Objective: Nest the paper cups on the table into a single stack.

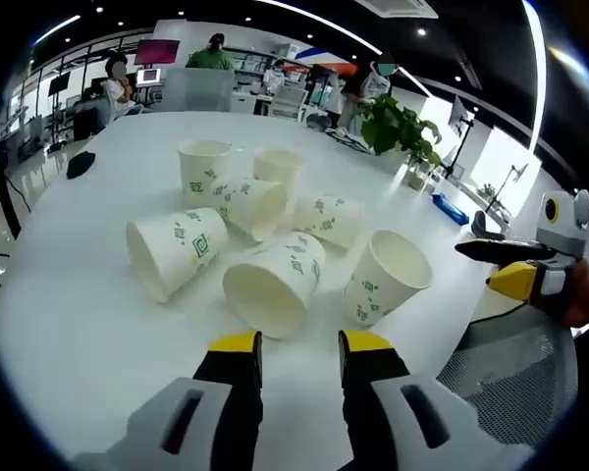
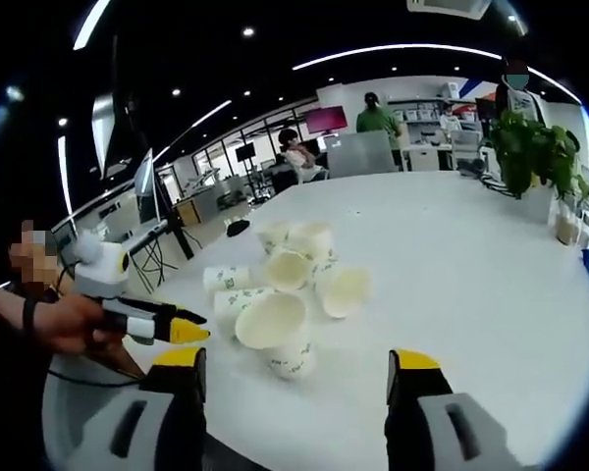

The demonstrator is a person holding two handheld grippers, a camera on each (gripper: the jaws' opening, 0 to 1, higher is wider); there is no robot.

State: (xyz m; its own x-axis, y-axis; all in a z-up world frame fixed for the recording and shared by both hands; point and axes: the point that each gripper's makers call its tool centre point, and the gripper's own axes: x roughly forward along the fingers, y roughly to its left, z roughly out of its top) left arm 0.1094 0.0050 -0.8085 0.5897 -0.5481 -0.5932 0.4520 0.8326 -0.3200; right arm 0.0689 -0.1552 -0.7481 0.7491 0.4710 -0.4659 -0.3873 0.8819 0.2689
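I count seven paper cups (image 1: 275, 235) in the left gripper view, clustered on the white table (image 1: 98, 324), none nested. Taking the potted plant (image 1: 401, 132) at the table's far edge as landmark: two cups stand upright at the back of the cluster, level with the plant and well to its side; five lie tipped on their sides nearer my camera. The nearest is a tipped cup (image 1: 275, 285) with its mouth toward me, just ahead of the left gripper (image 1: 299, 345), whose yellow-tipped jaws stand a little apart and empty.

In the right gripper view the same cluster (image 2: 285, 294) sits near the table's edge, well apart from the plant (image 2: 535, 147). Several cups overlap there, so I cannot confirm the count from that side. The right gripper (image 2: 299, 365) has its jaws spread wide, holding nothing, short of the closest cup (image 2: 273, 329).

Each gripper appears in the other's view, held in a hand (image 2: 64, 324), at the table's edge.

Beside the plant lies a blue object (image 1: 450, 208) too small to identify. A dark item (image 1: 80, 164) lies on the table's far side. A mesh chair back (image 1: 515, 378) is cut off at the frame edge. People sit and stand at desks with monitors (image 2: 326, 120) beyond the table.
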